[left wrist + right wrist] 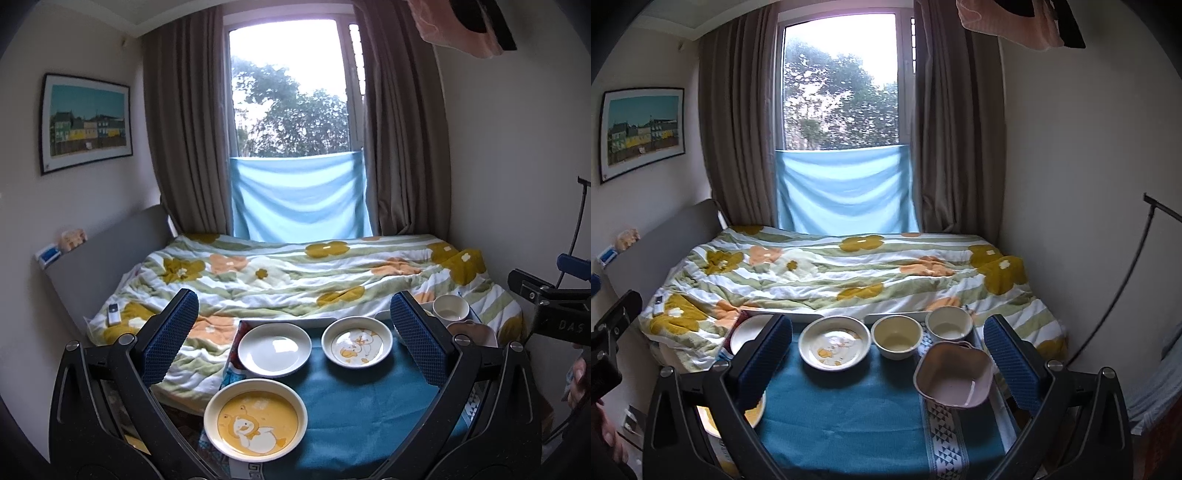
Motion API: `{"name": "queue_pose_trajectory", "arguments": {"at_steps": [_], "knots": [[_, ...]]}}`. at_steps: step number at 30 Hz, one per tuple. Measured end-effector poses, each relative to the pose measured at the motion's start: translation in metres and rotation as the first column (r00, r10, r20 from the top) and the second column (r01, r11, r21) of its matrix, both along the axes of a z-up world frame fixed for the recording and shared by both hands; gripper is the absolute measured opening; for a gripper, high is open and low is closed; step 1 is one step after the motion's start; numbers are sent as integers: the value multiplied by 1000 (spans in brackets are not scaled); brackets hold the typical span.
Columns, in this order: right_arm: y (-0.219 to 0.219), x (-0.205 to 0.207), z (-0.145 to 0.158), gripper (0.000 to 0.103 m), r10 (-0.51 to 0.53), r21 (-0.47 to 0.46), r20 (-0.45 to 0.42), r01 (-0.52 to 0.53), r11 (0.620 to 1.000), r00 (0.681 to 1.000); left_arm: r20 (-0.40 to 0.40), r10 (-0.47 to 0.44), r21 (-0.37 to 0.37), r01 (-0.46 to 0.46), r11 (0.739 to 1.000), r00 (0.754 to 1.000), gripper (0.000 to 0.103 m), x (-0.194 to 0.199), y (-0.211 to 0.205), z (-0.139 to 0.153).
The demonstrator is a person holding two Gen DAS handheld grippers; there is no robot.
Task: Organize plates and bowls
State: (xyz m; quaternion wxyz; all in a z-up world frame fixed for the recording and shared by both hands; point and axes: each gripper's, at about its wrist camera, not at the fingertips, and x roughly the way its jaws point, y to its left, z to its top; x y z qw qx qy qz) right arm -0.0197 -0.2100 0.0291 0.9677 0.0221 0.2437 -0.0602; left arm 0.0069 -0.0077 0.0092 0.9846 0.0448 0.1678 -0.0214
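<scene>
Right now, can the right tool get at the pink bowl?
Probably yes. The right tool is open and holds nothing, and the pink bowl sits close ahead between its fingers' lines, on the right, nothing on top of it.

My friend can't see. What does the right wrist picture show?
The open right hand-held gripper hovers over a teal cloth holding a duck plate, two cream bowls and a pink bowl. Behind are a flowered bed and window.

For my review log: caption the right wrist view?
Open right gripper above teal cloth with duck plate, two bowls, pink dish.
</scene>
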Motion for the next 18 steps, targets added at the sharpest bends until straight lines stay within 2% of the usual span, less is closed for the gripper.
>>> {"name": "queue_pose_trajectory", "arguments": {"at_steps": [5,10,12,14,16,18], "knots": [[-1,20,0,103,64,-6,-15,-64,998,998,-50,95,12,-95,995,994,103,9,17,-5],[9,49,-28,103,192,46,-18,-191,981,981,-144,202,15,-202,979,969,103,17,48,-40],[15,59,-46,103,213,44,-38,-212,976,976,-205,237,17,-238,971,950,103,23,64,-63],[29,76,-71,103,259,40,-130,-256,966,957,-283,258,-1,-269,963,924,103,29,85,-91],[49,91,-99,103,330,66,-207,-323,944,921,-356,263,-36,-295,955,897,103,34,109,-121],[64,97,-124,103,376,92,-246,-365,927,893,-414,264,-58,-315,947,871,103,40,131,-151]]}}
